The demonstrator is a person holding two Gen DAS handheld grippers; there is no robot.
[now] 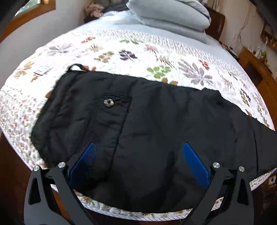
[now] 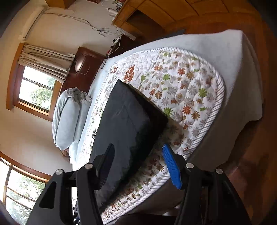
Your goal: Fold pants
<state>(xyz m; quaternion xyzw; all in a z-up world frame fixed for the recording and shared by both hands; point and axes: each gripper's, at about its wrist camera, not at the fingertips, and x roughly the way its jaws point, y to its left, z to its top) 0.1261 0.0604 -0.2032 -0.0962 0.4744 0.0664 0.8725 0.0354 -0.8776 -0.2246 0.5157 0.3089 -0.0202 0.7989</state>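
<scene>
Black pants (image 1: pixel 155 121) lie flat across a floral quilt (image 1: pixel 138 52) on a bed, their back pocket with a metal snap (image 1: pixel 108 102) facing up. My left gripper (image 1: pixel 138 145) is open over the near edge of the seat part, its blue pads (image 1: pixel 193 159) wide apart with cloth lying between them. In the right wrist view the pants (image 2: pixel 128 121) run away as a long dark strip. My right gripper (image 2: pixel 138 148) is open above their near edge, one finger over the cloth, the blue finger (image 2: pixel 171 164) over the quilt (image 2: pixel 190 90).
Grey pillows (image 1: pixel 173 15) are stacked at the head of the bed, seen too as grey pillows (image 2: pixel 69 117). A small white tag (image 1: pixel 42 70) lies on the quilt. Wooden furniture (image 1: pixel 256 69) and wooden floor (image 2: pixel 251 164) border the bed; windows (image 2: pixel 36 90) are on the wall.
</scene>
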